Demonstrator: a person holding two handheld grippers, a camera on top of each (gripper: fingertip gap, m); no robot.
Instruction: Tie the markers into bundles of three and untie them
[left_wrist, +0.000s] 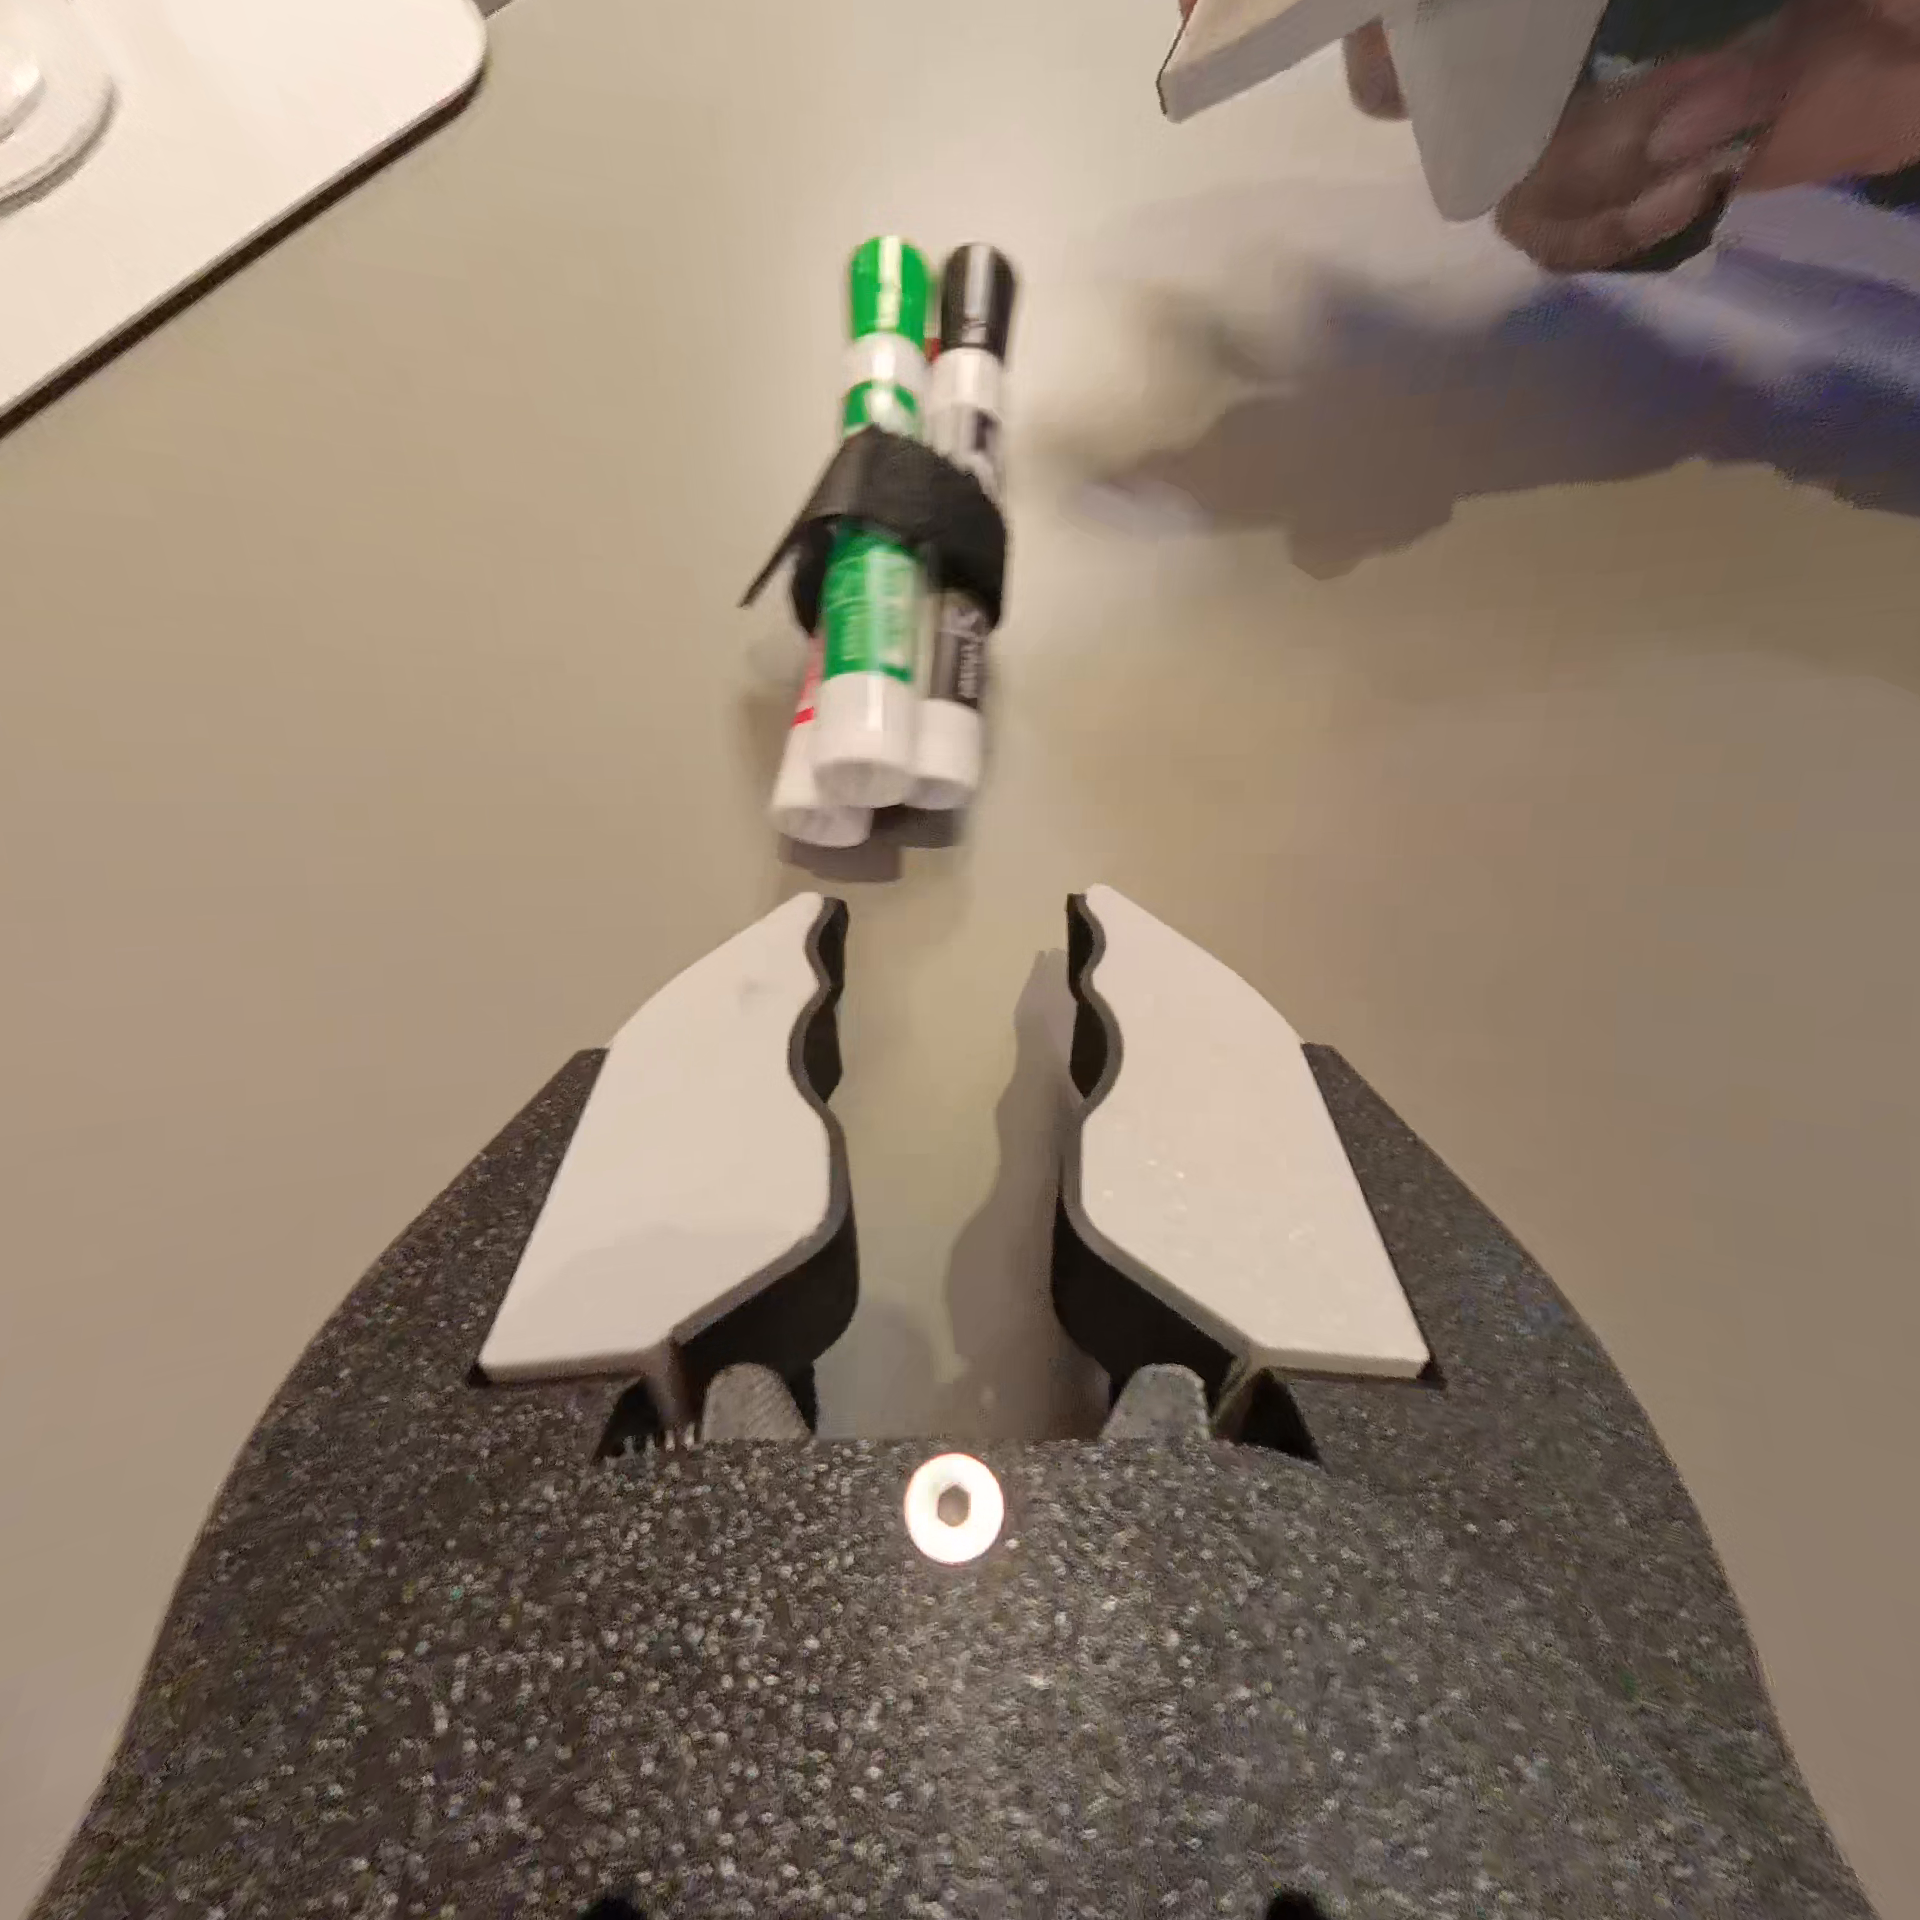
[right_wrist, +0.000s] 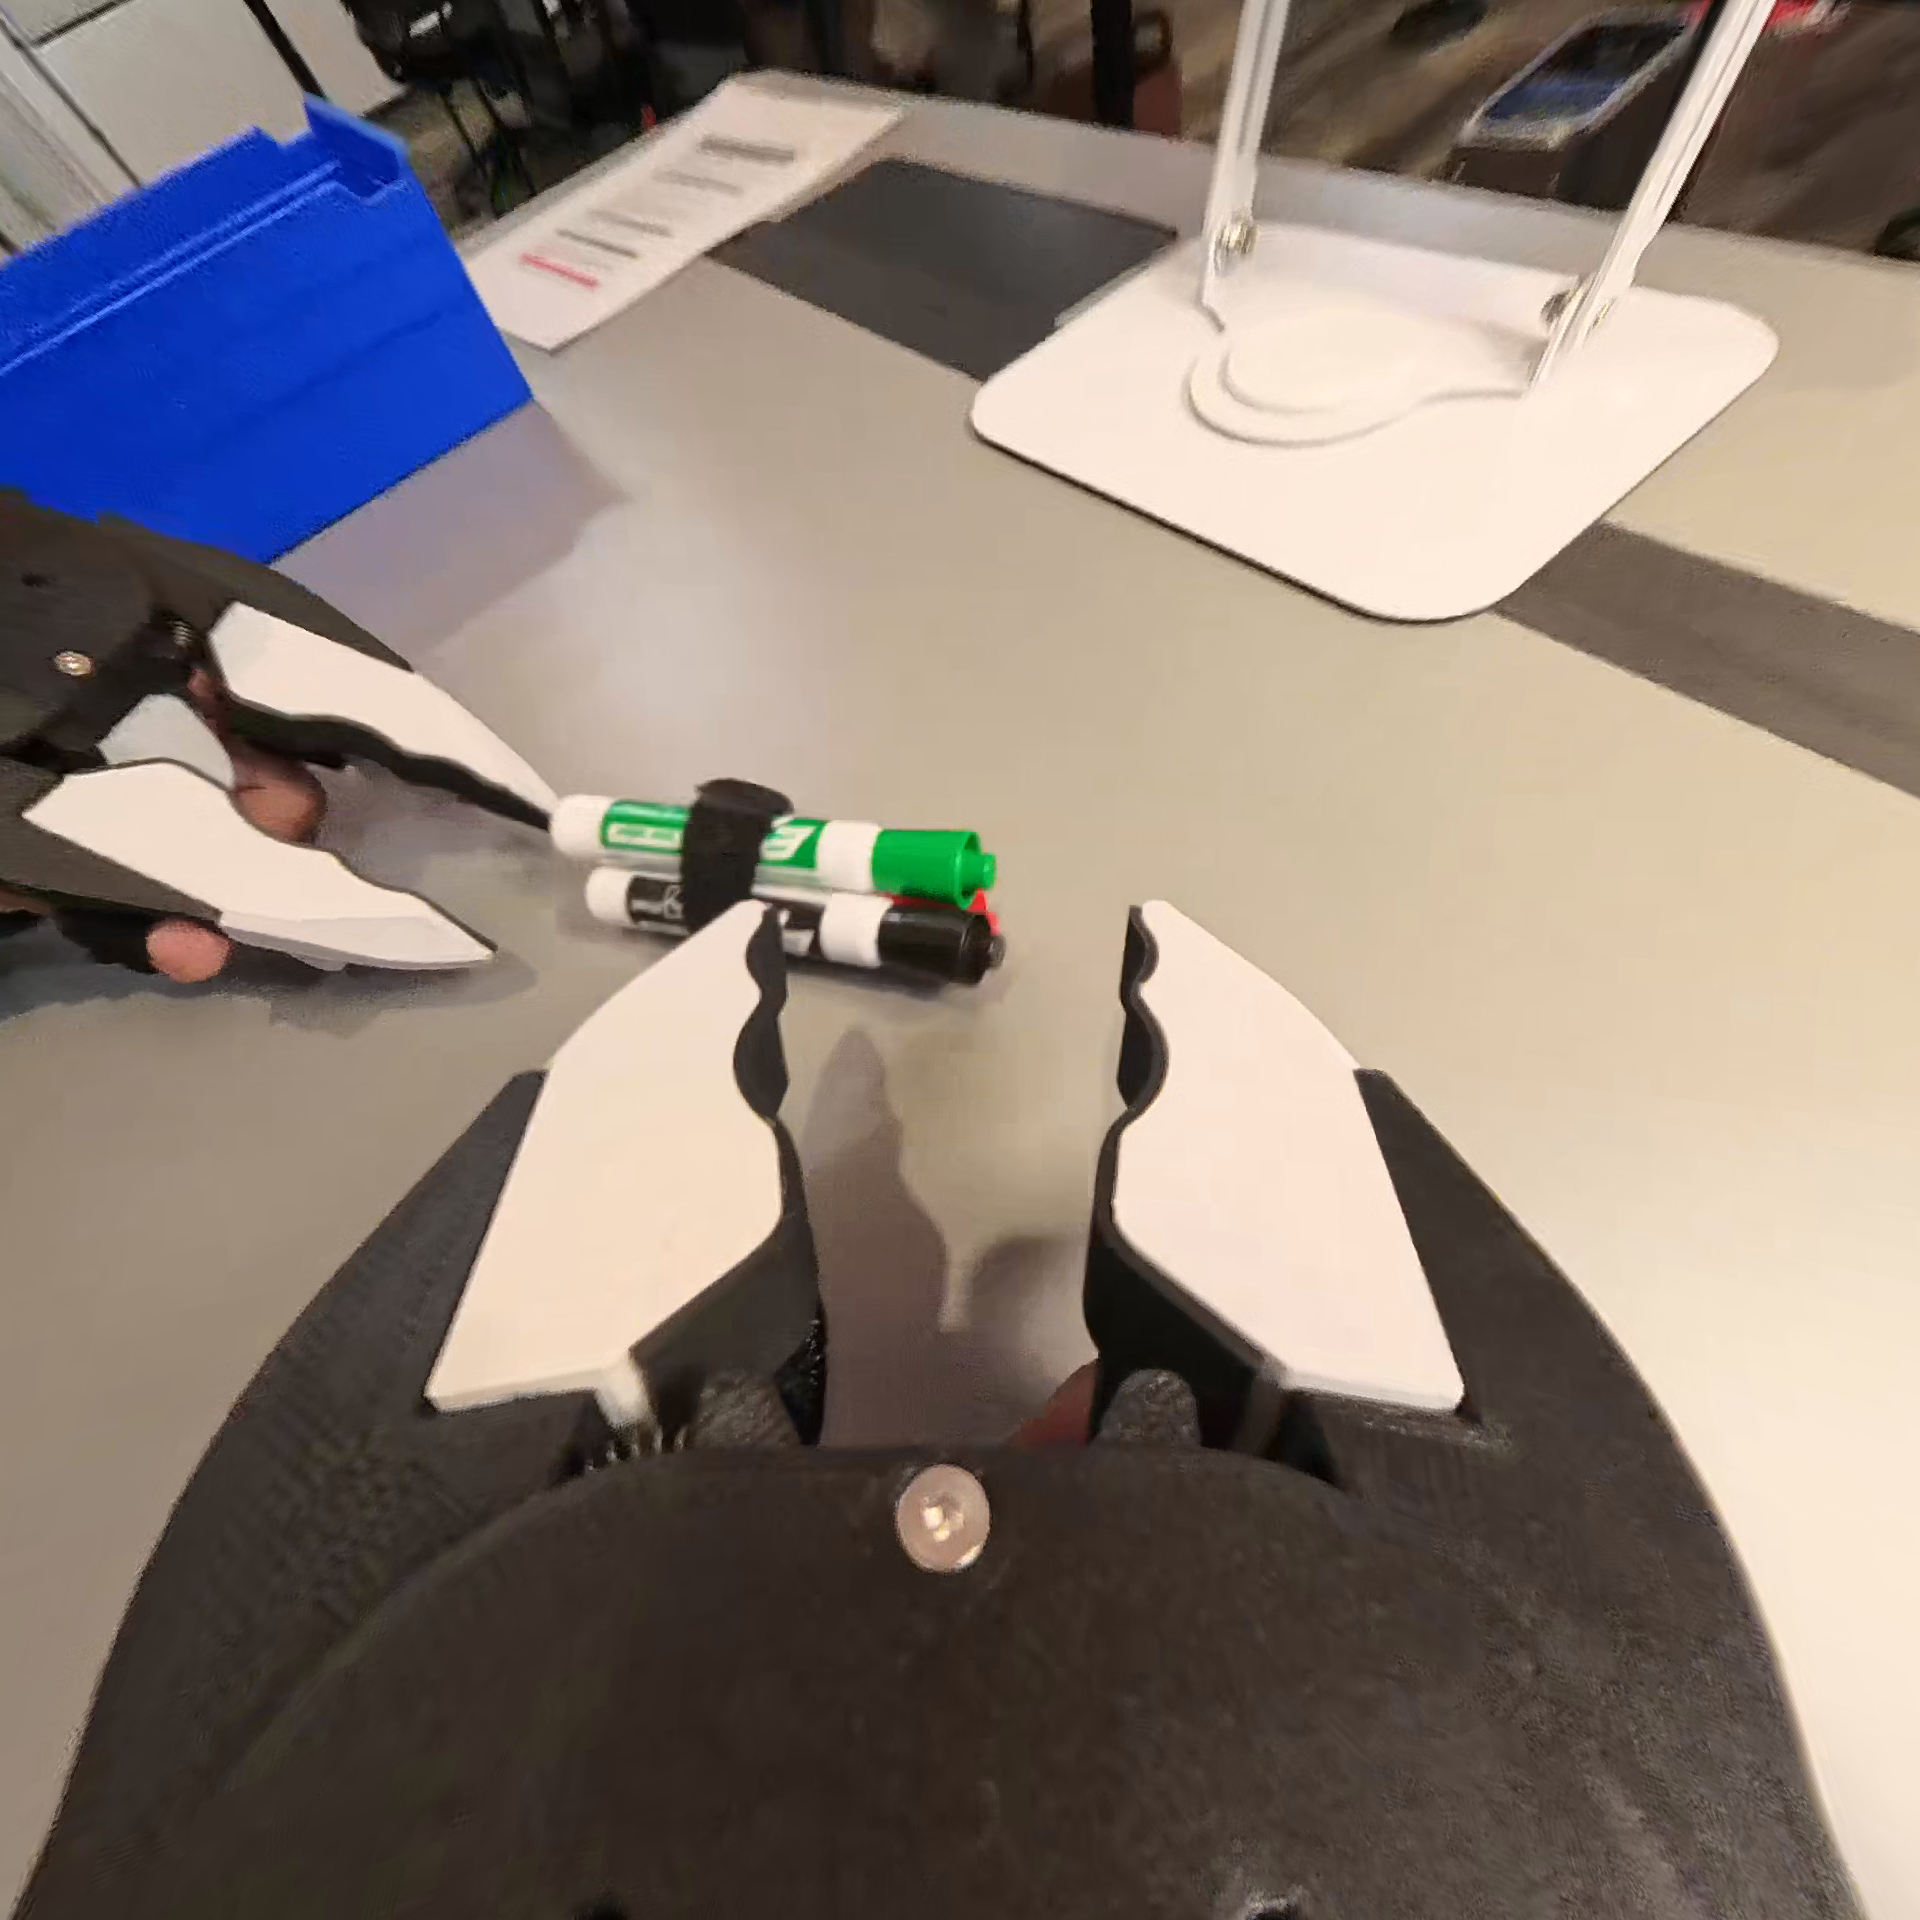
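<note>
Both claws stand released and empty. The left claw (left_wrist: 956, 914) sits just short of the bundle (left_wrist: 894, 582) lying on the surface (left_wrist: 416, 727); the right claw (right_wrist: 945, 914) hovers beside it. To untie cleanly, I'd pin the marker butts and peel the black strap (left_wrist: 904, 509) by its loose tail. Green, black and red markers, strapped mid-length.

The left gripper (left_wrist: 956, 914) hung low, pointing to 12 o'clock in its own view, its two white fingers (left_wrist: 717, 1122) parted with a clear gap and nothing between them. In the right wrist view it entered from 9 o'clock, a gloved hand (right_wrist: 260, 790) wrapped beneath it. The right gripper (right_wrist: 951, 914) also pointed to 12 o'clock, spread wider, empty.
</note>
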